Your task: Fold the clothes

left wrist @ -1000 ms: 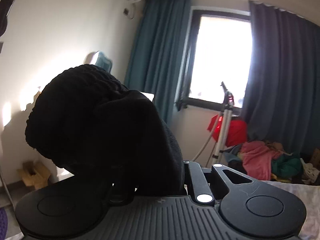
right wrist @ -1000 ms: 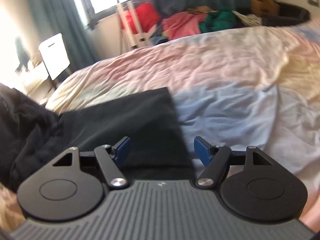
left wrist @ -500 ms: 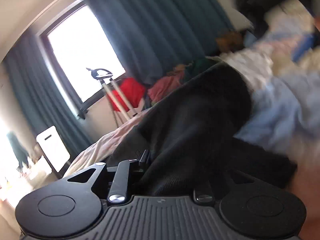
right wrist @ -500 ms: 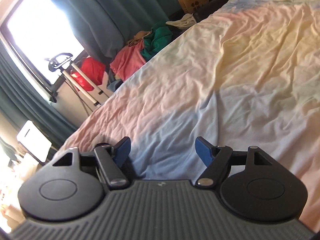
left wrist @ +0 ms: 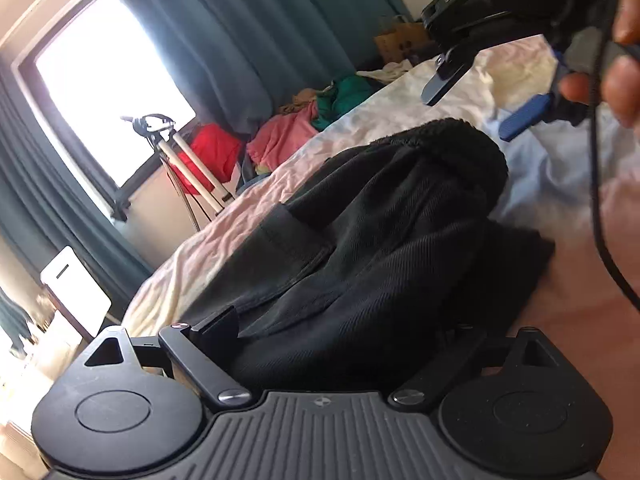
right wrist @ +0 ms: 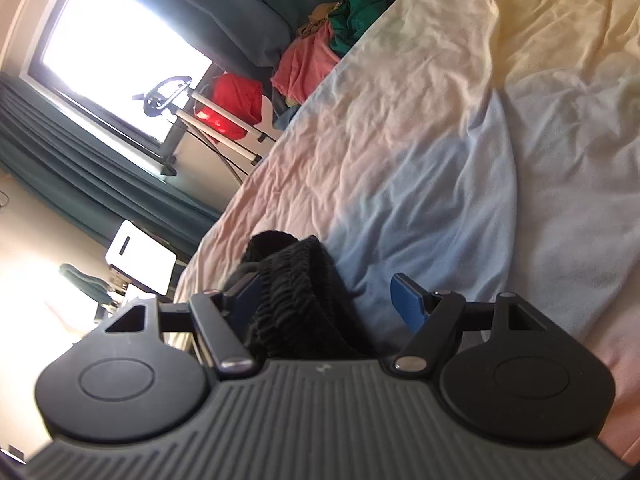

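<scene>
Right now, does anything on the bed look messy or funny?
Yes. The black garment is not folded flat: it sits humped on the bed sheet, its ribbed band bunched between the right gripper fingers. The left gripper is opening with the cloth between its fingers. More clothes lie piled past the bed.

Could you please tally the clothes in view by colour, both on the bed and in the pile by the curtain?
Black: 1, the black garment on the bed sheet
Pink: 1, the pink garment in the pile
Green: 1, the green garment in the pile
Tan: 1, the tan garment, partly hidden
Total: 4
</scene>
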The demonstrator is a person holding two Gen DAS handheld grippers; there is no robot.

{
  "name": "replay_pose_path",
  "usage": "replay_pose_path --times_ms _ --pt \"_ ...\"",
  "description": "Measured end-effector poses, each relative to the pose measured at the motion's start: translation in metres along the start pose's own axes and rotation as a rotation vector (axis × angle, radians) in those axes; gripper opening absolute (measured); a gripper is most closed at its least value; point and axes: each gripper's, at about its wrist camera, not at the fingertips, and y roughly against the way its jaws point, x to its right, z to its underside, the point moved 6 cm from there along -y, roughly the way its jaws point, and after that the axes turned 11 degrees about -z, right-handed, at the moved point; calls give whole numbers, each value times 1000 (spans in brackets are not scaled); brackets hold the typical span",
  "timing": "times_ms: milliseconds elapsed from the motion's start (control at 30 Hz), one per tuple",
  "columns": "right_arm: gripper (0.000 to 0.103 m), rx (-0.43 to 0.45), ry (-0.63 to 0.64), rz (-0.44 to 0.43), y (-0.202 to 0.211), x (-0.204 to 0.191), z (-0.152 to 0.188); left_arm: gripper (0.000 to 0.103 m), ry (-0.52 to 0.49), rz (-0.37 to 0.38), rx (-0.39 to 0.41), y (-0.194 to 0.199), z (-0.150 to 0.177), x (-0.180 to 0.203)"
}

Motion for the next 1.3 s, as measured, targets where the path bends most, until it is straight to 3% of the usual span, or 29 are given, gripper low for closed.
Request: replay_pose_path --times_ms 100,267,467,633,733,967,1100,1200,1300 --pt "74 -38 -6 -12 -5 1 6 95 31 -15 9 23 27 -14" --pt "75 -77 -44 -41 -10 1 24 94 347 -103 -152 34 71 -39" --pt "80 -90 0 -8 -16 -3 37 93 341 -156 -165 33 77 -45" --pt "84 -174 -113 -46 -24 6 52 94 421 -159 -176 23 74 -56" --pt "85 -174 -33 -33 -25 -4 57 94 442 -154 -175 19 72 -55" --pt "67 -129 206 -17 -18 -36 56 94 469 -150 -174 17 72 -58" --pt "47 -55 292 -71 -3 -59 45 95 504 -129 -152 20 69 -60" --pt "44 -39 299 -97 3 -65 35 95 521 -116 -135 24 67 -61" --pt "44 -80 255 -28 -5 -41 38 95 514 -101 -136 27 69 -59"
